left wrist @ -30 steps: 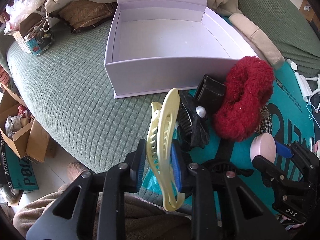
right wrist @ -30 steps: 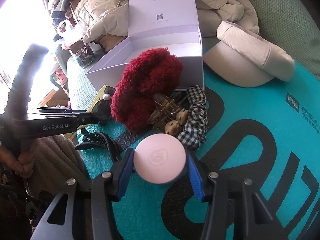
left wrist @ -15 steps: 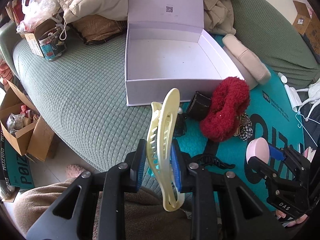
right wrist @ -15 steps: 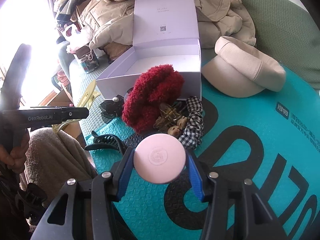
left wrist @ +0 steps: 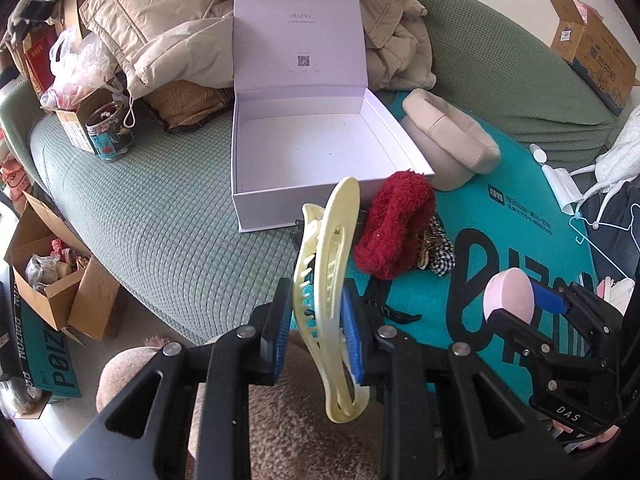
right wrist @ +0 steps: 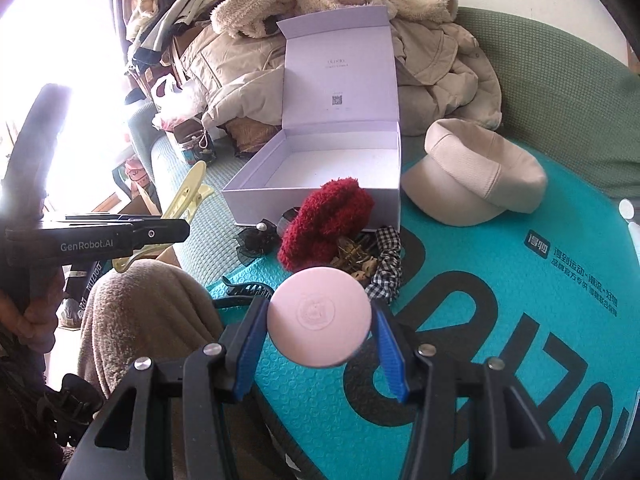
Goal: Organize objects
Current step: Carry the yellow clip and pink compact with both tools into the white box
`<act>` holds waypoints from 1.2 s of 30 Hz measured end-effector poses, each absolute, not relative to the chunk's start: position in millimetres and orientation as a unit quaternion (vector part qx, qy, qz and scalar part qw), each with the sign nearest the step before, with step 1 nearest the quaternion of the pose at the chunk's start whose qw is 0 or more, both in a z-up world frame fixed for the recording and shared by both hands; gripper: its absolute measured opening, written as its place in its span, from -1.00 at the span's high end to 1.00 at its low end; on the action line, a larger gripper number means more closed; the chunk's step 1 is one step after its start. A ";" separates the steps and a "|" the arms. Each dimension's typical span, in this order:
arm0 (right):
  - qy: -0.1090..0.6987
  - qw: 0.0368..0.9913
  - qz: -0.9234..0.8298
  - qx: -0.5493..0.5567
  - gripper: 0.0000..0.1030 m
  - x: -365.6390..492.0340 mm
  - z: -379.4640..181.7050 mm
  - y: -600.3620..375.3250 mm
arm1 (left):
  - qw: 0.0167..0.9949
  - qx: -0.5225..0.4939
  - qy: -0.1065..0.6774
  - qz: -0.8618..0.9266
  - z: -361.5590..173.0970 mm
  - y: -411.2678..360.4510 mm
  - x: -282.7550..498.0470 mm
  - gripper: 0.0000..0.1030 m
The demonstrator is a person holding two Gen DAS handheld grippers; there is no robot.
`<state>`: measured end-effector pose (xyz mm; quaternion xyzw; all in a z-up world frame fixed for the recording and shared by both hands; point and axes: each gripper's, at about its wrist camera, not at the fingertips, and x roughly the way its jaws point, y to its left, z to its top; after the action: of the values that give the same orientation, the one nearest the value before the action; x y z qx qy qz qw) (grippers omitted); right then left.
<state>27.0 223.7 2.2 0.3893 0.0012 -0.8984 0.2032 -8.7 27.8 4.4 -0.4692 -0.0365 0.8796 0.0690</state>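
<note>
Well short of the box rim (left wrist: pixel 336 208), left tongs (left wrist: pixel 318 336) pinch clip (left wrist: pixel 332 280), right tongs (right wrist: pixel 318 340) pinch disc (right wrist: pixel 318 316).

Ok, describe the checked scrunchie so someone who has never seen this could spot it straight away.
Find the open white box on the green couch. Just in front of it, on the teal mat, lies a small heap of hair accessories. The checked scrunchie sits at the heap's right edge, beside the fluffy red scrunchie; it alone has a black-and-white gingham pattern.

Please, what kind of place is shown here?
Probably a lived-in room at home: a green sofa piled with beige coats, an open white box and cardboard boxes on the floor.
</note>
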 end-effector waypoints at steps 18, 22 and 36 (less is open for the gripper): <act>-0.001 0.213 -0.902 0.375 -0.02 -13.2 37.7 218.9 | 0.094 -0.467 -0.010 0.879 40.7 31.8 -46.2 0.56; -0.003 0.224 -0.900 0.374 -0.02 -34.2 43.7 210.3 | 0.100 -0.470 -0.010 0.877 43.4 23.7 -69.2 0.56; 0.026 0.248 -0.899 0.360 -0.02 -111.8 50.3 173.5 | 0.100 -0.473 -0.001 0.875 33.8 -0.2 -151.7 0.56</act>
<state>-111.8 173.5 50.3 0.3602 0.0257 -0.8990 0.2477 -151.7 -0.2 33.8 -0.4733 -0.0010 0.8752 0.1002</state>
